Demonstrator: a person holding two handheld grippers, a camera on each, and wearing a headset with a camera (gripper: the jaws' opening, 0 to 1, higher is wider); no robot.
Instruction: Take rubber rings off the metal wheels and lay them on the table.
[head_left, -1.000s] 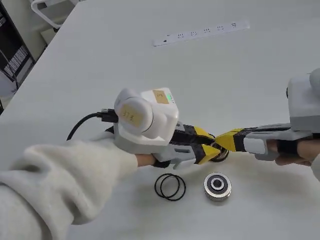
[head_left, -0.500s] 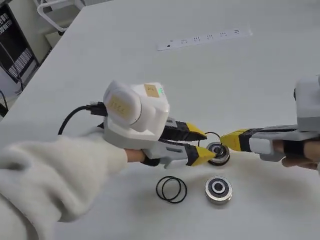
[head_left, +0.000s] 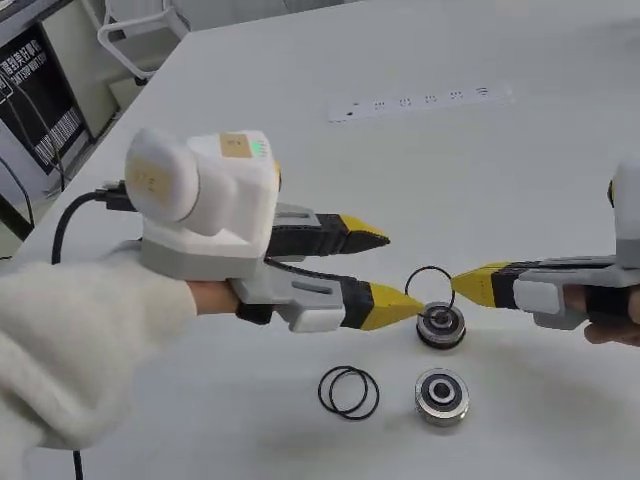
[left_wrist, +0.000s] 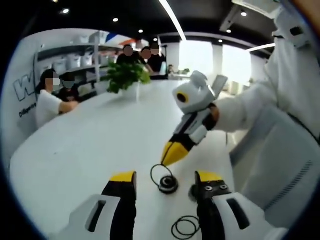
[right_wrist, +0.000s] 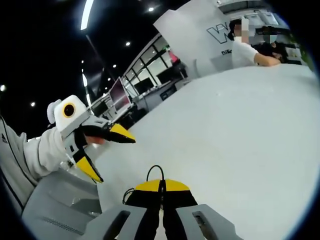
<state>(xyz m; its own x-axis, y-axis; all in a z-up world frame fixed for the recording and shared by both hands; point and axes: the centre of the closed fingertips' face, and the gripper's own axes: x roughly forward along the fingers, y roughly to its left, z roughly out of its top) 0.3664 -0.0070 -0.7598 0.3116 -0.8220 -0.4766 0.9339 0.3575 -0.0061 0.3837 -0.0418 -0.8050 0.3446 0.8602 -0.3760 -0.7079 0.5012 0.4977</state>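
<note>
A thin black rubber ring (head_left: 429, 287) is pinched at its right edge by the right tongs (head_left: 462, 284), whose yellow tips are pressed together on it. The ring is held upright as an open round loop, thin as wire. Its lower edge comes down to the top of a metal wheel (head_left: 441, 325); whether it is hooked on the wheel or only touches it cannot be told. In the right gripper view the same ring (right_wrist: 153, 173) is seen as a narrow black arc rising from between the closed tips of the right tongs (right_wrist: 161, 186).

The wheel under the ring lies flat on the white tabletop (head_left: 500, 180). It is a small, thick disc with a silvery rim, a dark band round its side and a dark centre. A second wheel (head_left: 441, 392) lies flat just in front of it, nearer the person, with a bright metal rim, a black inner face and a pale hub. Two loose rings (head_left: 349, 391), overlapping one another, lie flat on the tabletop to the left of the second wheel and apart from it.

The left tongs (head_left: 400, 270) are held above the tabletop to the left of the lifted ring, with the tips spread wide and nothing between them. In the left gripper view the ring (left_wrist: 161, 172) and the wheel (left_wrist: 167, 185) are framed between the two parted tips. A white power strip (head_left: 420, 101) lies far back on the tabletop.
</note>
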